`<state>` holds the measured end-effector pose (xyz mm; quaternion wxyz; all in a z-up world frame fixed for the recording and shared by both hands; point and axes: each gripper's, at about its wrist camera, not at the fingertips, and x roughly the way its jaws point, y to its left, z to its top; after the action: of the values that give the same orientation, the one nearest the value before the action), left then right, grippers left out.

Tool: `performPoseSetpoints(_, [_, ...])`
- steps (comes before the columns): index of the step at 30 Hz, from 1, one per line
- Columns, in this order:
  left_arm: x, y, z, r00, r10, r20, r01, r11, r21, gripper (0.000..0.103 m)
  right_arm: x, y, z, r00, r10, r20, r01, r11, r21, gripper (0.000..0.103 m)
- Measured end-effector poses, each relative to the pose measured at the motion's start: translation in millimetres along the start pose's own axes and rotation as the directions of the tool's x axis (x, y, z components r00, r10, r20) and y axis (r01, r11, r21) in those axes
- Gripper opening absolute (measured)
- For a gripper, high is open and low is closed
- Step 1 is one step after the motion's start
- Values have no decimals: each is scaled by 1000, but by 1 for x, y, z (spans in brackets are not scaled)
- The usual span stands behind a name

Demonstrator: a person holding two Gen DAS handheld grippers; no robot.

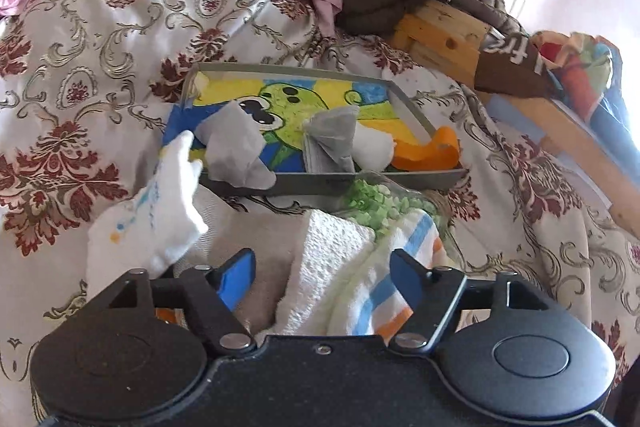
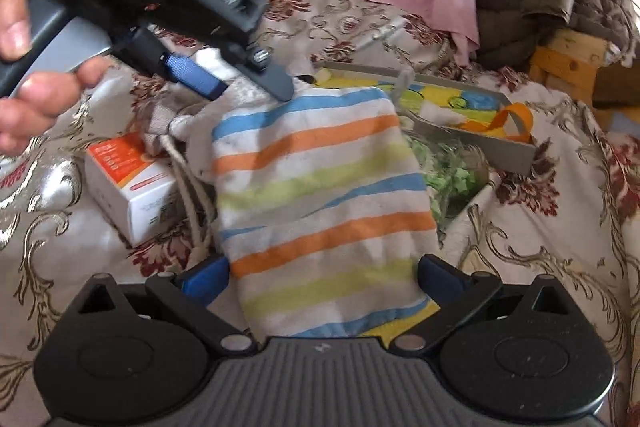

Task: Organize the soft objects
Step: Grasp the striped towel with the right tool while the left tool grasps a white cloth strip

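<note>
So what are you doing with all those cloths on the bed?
A person is tidying soft things on a bed with a gripper in each hand. The striped towel lies between both grippers: the right gripper has its jaws wide either side of the near end, and the left gripper reaches the far end. Neither seems to be pinching it. Behind sits a tray with grey cloths and an orange ribbon in it. A white sock lies by the tray.
</note>
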<state>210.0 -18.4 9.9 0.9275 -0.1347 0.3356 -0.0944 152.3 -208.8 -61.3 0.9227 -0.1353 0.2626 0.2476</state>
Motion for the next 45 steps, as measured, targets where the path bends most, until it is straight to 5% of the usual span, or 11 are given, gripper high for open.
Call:
performPoseSetpoints(4, [2,-2,-2,999,-28,-32,29,1000,8,50,2,-11,1,998,47,-30,-44,997,69,88])
performPoseSetpoints(8, [1,-1,-4,998,-50,-44,49,999,-13,42,0,-12,1,998,42,-44,-39,997,68,78])
performPoseSetpoints(12, [-2,0,-6,996,-69,-52,67,997,-29,36,-6,-15,2,998,38,-55,-34,997,74,66])
performPoseSetpoints(17, [-8,2,-12,993,-96,-68,93,995,-39,34,-17,-22,3,999,3,-52,1,996,85,35])
performPoseSetpoints(20, [-10,2,-17,991,-108,-78,106,994,-38,34,-21,-28,3,999,-17,-47,22,993,115,29])
performPoseSetpoints(31, [-3,-12,-30,982,-150,-117,151,989,-2,34,-17,-87,0,992,-119,-38,124,899,419,16])
performPoseSetpoints(42, [8,-30,-43,980,-108,-166,124,988,89,33,-10,-85,-1,994,-98,-46,108,906,409,16])
performPoseSetpoints(45, [8,-30,-42,978,-114,-175,127,990,66,31,-7,-83,-1,995,-85,-56,100,910,402,28])
